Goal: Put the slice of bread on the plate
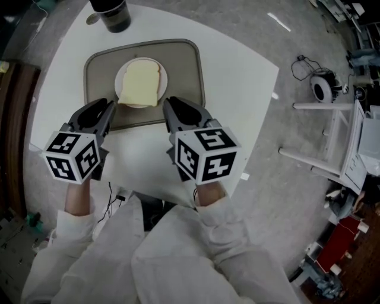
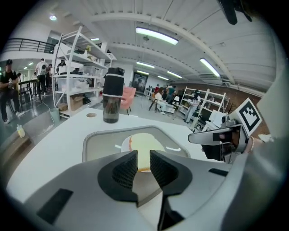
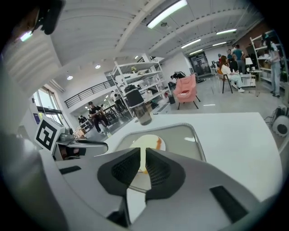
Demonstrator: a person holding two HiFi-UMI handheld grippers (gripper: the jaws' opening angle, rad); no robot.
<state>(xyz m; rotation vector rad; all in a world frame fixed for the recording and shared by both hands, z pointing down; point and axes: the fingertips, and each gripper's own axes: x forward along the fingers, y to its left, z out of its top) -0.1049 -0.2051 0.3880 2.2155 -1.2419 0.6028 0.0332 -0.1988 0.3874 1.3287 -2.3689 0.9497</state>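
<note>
- Left gripper [image 2: 143, 155]: jaws a narrow gap apart with nothing between them; it hovers over the near edge of the tray [image 1: 185, 65], its tips pointing at the plate [image 1: 119, 81].
- Right gripper [image 3: 143, 155]: jaws drawn almost together, only a sliver of light between the pads, and empty; it hangs over the same near edge of the tray, level with the left one and near it (each shows in the other's view).
- Marker cubes [image 1: 74, 155] ride on the back of both grippers, above white sleeves [image 1: 225, 237].
- Bread [image 1: 140, 83]: one pale slice lies flat on the plate, just beyond and between the two sets of tips; it covers most of the plate and touches neither gripper.
- The plate, round and white, sits inside the grey, round-cornered tray, toward its left half; the tray rests on a white table [image 1: 237, 83].
- A dark bottle [image 1: 114, 15] stands upright on the table just beyond the tray's far edge.
- Beyond the table, shelving [image 2: 76, 67] and people in an open hall.
</note>
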